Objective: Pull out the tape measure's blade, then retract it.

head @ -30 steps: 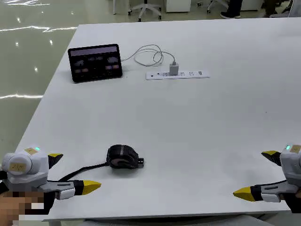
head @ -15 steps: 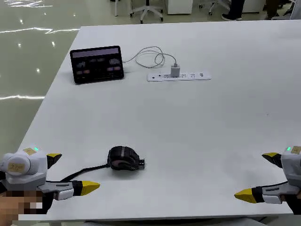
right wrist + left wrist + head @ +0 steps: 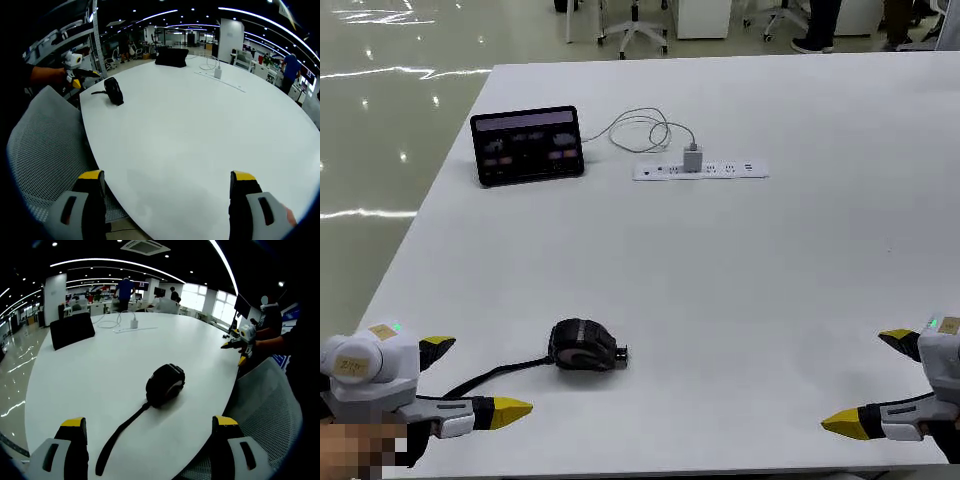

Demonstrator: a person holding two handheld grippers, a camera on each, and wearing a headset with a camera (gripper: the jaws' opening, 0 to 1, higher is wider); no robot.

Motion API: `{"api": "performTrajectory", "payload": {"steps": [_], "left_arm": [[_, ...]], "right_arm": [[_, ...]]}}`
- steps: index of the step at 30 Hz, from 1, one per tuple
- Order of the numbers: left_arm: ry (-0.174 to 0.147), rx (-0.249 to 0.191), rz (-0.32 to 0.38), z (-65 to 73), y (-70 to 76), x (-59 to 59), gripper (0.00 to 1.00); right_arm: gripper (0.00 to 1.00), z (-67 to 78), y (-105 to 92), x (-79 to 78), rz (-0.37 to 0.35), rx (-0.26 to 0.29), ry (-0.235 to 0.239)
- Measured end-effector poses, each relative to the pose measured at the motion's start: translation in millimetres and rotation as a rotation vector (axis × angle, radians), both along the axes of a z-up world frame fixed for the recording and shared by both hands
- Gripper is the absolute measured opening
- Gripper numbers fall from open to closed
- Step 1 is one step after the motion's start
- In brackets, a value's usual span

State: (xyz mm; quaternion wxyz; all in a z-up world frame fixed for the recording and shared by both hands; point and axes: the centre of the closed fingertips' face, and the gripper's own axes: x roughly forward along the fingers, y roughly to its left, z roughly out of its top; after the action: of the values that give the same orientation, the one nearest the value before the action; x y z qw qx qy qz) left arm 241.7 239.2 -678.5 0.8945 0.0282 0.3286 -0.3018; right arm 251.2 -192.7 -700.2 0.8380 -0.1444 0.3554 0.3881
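**Tape measure on the desk, jaws released**

The tape measure [image 3: 585, 345] is shown lying near the desk's [image 3: 750, 270] front edge, just ahead of the left gripper [image 3: 478, 376]; the right gripper [image 3: 868, 381] is held well apart, both jaws spread wide

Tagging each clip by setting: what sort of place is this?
Probably an open-plan office or lab: a large white table with a tablet and power strip, swivel chairs on a glossy floor, and long ceiling light strips.
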Motion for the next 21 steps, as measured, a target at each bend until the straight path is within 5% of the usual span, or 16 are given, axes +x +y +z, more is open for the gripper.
{"api": "performTrajectory", "payload": {"steps": [3,4,21], "left_arm": [[-0.001,0.001,-0.004,0.6,-0.5,-0.7,1.00],[-0.031,0.008,-0.010,3.2,-0.4,1.7,1.00],[-0.013,0.029,-0.005,0.9,3.7,2.6,1.00]], "right_arm": [[1.00,2.4,0.0,1.0,0.001,0.006,-0.009],[1.00,2.7,0.2,0.6,0.000,0.010,-0.001],[1.00,4.1,0.0,3.3,-0.003,0.020,-0.011]]}}
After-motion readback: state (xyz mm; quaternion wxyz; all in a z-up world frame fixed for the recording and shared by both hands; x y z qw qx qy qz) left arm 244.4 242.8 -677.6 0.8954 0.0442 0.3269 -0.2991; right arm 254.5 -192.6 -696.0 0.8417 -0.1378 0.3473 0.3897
